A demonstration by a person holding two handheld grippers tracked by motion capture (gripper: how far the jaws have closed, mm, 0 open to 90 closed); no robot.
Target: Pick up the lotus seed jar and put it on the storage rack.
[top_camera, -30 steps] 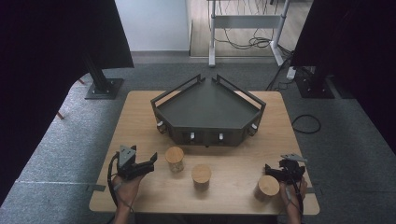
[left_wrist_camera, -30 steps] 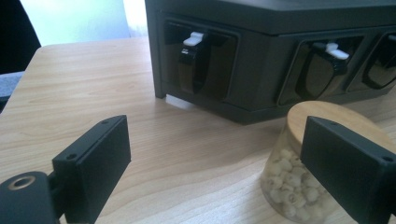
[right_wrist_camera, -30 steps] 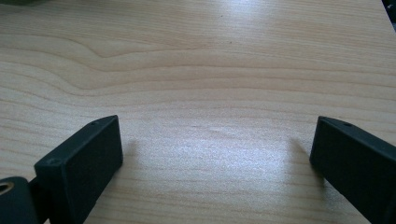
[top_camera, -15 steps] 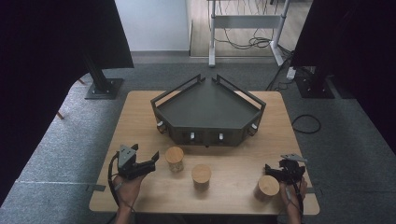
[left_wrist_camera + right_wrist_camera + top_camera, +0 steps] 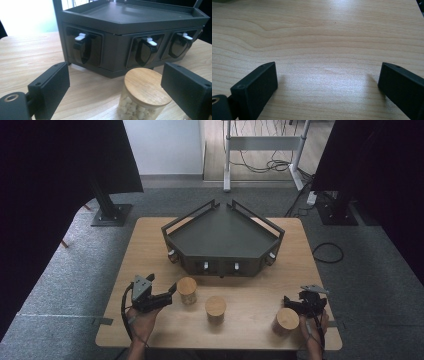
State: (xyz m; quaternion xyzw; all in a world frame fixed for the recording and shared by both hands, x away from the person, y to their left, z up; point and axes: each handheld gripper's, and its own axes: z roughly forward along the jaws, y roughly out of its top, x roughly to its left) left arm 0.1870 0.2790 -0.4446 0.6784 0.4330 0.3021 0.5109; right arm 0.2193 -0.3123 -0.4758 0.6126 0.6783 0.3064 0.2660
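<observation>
Now | left claw [image 5: 172, 292] spread wide, lined up on bamboo-lidded jar [image 5: 142, 97] for a side grip, not touching | jar stands on surface [image 5: 250, 295] near dark tray [image 5: 222, 237] | right claw [image 5: 327, 82] spread, empty.

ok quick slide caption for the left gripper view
Open left gripper approaching a wooden-lidded jar before the dark tray's latches.
</observation>
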